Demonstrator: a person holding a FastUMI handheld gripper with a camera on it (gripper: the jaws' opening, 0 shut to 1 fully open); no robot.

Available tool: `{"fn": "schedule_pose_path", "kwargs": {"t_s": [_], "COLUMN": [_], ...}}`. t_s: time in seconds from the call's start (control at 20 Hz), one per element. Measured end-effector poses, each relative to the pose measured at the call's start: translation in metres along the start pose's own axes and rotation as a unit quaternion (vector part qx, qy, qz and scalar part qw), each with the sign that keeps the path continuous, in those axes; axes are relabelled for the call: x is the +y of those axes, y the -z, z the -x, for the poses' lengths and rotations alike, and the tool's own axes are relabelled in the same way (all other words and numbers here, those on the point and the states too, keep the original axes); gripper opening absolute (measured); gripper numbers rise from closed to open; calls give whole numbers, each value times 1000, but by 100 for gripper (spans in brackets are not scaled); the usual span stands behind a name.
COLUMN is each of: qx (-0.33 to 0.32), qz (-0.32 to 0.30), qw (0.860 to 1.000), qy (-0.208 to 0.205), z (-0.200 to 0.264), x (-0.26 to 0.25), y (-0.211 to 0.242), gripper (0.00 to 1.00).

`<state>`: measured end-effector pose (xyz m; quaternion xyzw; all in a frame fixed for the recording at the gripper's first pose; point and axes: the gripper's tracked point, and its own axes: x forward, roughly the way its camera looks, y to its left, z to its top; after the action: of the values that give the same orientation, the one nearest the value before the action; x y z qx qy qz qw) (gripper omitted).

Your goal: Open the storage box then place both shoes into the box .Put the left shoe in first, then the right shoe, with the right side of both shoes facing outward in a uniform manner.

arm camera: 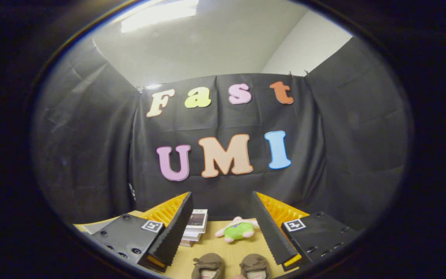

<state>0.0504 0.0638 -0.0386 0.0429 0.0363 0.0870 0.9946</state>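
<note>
Hovering over a tan tabletop point(223, 248), the gripper point(223, 232) holds its two fingers point(174, 228) spread wide, nothing between the pads but open space and the things lying further down the table. Two brown shoes point(230, 267) sit side by side low between the fingers, close to the camera, toes or heels cut off so I cannot tell which way they face; left one point(208, 266), right one point(255, 266), a narrow gap of table between them. Beyond the shoes, roughly midway between the fingertips, a small plush toy point(237, 229) with a green body and pale pink limbs lies on the table. Just left of it, partly behind the left finger, a short stack of books point(195, 228). Black cloth wall point(91, 155) closes the booth behind and to both sides; a white ceiling point(207, 42) shows above it. Storage box: cannot make one out from here.
</note>
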Motion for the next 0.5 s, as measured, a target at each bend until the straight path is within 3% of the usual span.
{"fn": "schedule_pose_path", "kwargs": {"t_s": [0.5], "qx": [17], "qz": [-5], "qw": [999], "qy": [-38], "z": [4], "x": [28], "y": [24], "gripper": [97]}}
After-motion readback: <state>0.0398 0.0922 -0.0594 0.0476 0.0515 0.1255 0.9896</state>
